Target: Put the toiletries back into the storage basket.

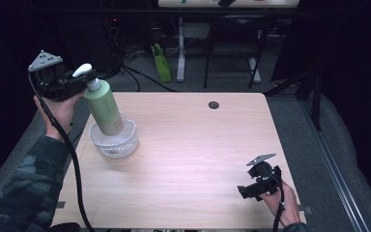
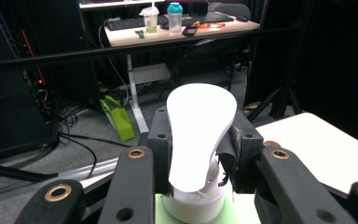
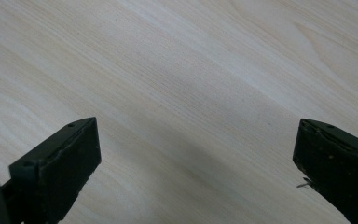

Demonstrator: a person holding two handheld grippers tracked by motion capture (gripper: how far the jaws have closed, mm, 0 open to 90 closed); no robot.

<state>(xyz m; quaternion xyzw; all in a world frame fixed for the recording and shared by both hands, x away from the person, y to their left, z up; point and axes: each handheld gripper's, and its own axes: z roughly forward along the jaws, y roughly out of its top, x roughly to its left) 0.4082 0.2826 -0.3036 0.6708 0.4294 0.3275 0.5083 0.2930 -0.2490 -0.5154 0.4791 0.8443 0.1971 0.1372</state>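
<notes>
My left gripper (image 1: 79, 77) is up at the far left corner of the table (image 1: 188, 159), and its jaws are clamped on the white pump head (image 2: 200, 135) of the green bottle (image 1: 104, 107). In the left gripper view that pump head sits squarely between my two black jaws, pinched on both sides, with the white collar and a strip of green just below it. The bottle leans, top toward my left hand (image 1: 60, 108), and its base sits down inside the white perforated basket (image 1: 121, 142), which rests on the wood near the left edge.

My right gripper (image 1: 251, 189) is well apart from all that, low at the near right corner, held in my right hand (image 1: 282, 203). Its jaws stand wide, nothing between them but bare pale wood grain in the right gripper view.

There's a small dark round hole (image 1: 213, 105) in the tabletop toward the far edge.
</notes>
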